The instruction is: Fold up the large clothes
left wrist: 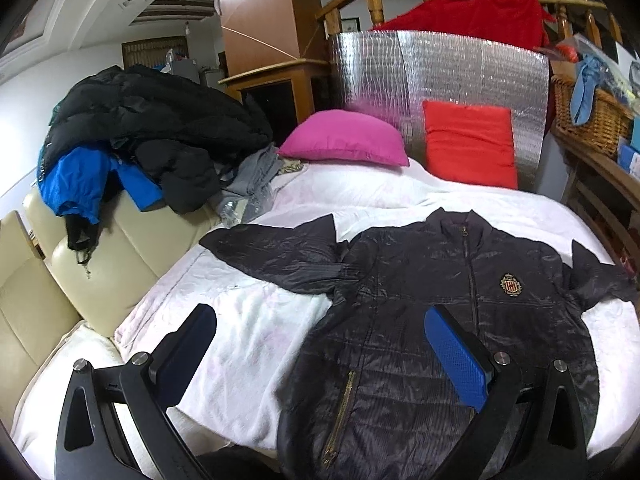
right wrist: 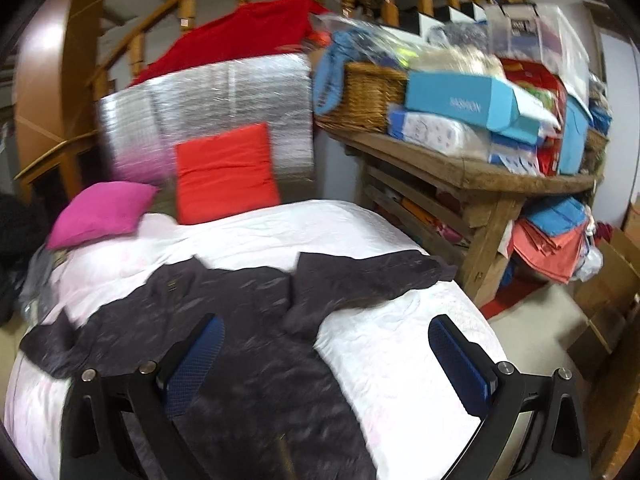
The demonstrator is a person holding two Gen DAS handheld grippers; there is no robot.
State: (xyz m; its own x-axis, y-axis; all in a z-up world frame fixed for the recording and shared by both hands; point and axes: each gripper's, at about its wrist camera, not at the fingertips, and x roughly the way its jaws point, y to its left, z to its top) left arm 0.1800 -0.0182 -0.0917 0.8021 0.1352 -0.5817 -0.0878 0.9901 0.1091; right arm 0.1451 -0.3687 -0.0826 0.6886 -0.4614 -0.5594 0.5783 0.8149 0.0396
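A black quilted jacket (left wrist: 420,320) lies front up and zipped on the white bed cover (left wrist: 256,332), both sleeves spread sideways, a gold crest (left wrist: 510,283) on its chest. My left gripper (left wrist: 320,344) hovers open above the jacket's left side and hem, nothing between its blue pads. In the blurred right wrist view the jacket (right wrist: 248,340) fills the lower left, one sleeve (right wrist: 360,276) stretched toward the bed's right edge. My right gripper (right wrist: 326,356) stands open above the jacket's side and bare bed cover (right wrist: 400,344).
A pile of black and blue clothes (left wrist: 140,140) sits on a cream sofa (left wrist: 92,272) at the left. A pink pillow (left wrist: 344,140) and a red cushion (left wrist: 468,144) lean on a silver foil panel (left wrist: 440,72). A cluttered wooden table (right wrist: 472,168) with a wicker basket (right wrist: 368,96) stands right of the bed.
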